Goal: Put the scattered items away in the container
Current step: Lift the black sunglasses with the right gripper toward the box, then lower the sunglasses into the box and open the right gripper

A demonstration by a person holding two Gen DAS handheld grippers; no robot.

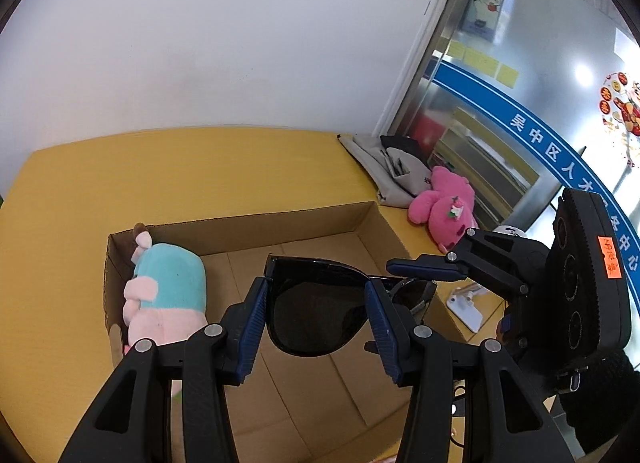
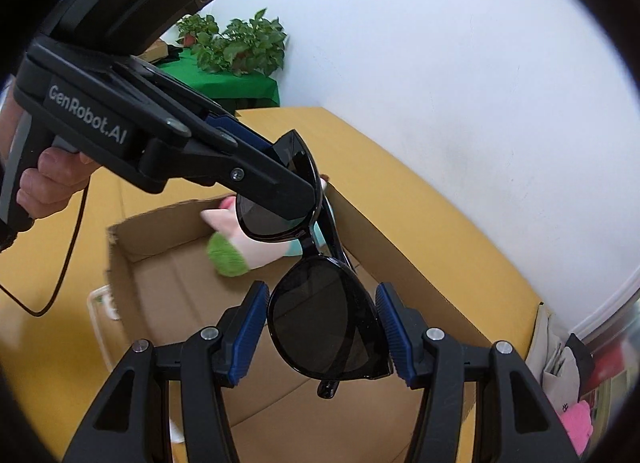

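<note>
The yellow surface carries an open brown cardboard box, which stands near the wall edge of the surface. Inside the box, against one short wall, lies a plush toy with a turquoise body and pink limbs; the rest of the box floor looks bare. Outside the box, near the corner of the surface beside the glass door, lie a pink plush toy, a grey cloth bag and a small white object that I cannot identify.

The pair of black sunglasses with dark lenses hangs in the air directly above the open box. Its long axis runs from one pair of tongs to the other, so each lens is equally near to its own hand. The left tongs stand about half open and press their blue pads on the two sides of one lens. The right tongs are also about half open and clamp the other lens in the same way.

In my judgement, the coming move is only a lowering and a release, because the box floor lies straight below the sunglasses.
</note>
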